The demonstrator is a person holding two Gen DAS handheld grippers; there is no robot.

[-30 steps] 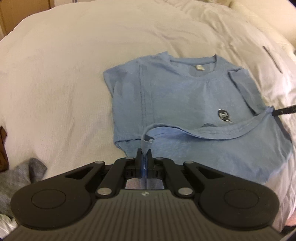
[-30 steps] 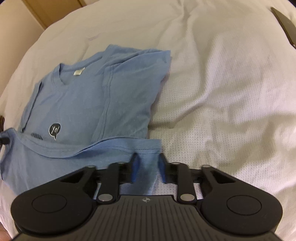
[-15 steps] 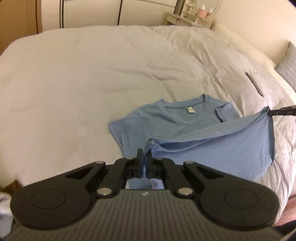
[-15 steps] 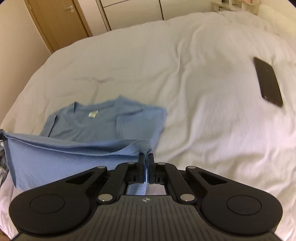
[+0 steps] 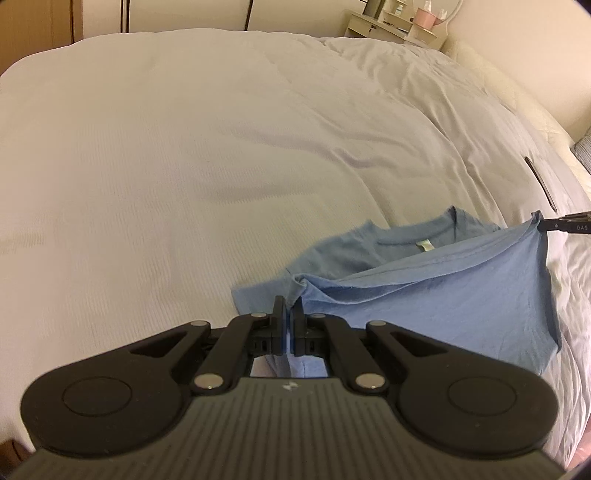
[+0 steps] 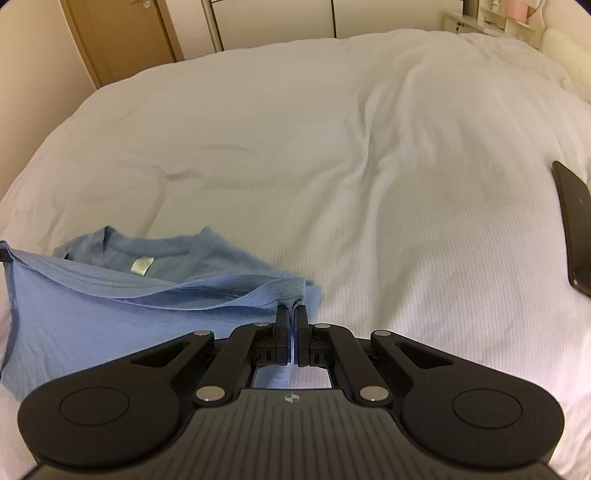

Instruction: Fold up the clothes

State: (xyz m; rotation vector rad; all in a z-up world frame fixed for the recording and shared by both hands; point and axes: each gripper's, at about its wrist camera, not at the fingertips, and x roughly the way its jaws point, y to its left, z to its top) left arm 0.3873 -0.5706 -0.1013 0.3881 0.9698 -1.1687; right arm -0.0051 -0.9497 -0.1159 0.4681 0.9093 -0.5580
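A light blue T-shirt (image 5: pixel 443 295) (image 6: pixel 92 306) lies on a white bed, its sides folded in and its collar with a pale label facing up. Its bottom hem is lifted off the bed and stretched taut between both grippers. My left gripper (image 5: pixel 288 306) is shut on the hem's left corner. My right gripper (image 6: pixel 291 314) is shut on the hem's right corner. In the left wrist view the right gripper's tip (image 5: pixel 565 226) shows at the far right edge, pinching the cloth. The raised flap hides the shirt's lower half.
The white bedspread (image 5: pixel 221 147) (image 6: pixel 369 184) stretches wide beyond the shirt. A dark phone (image 6: pixel 574 225) (image 5: pixel 540 183) lies on the bed to the right. A wooden door (image 6: pixel 122 33) and white wardrobes stand behind; a shelf (image 5: pixel 399 22) is at the back right.
The right gripper went from open to shut on the hem corner. Both grippers then lifted the hem and carried it up over the shirt toward the collar.
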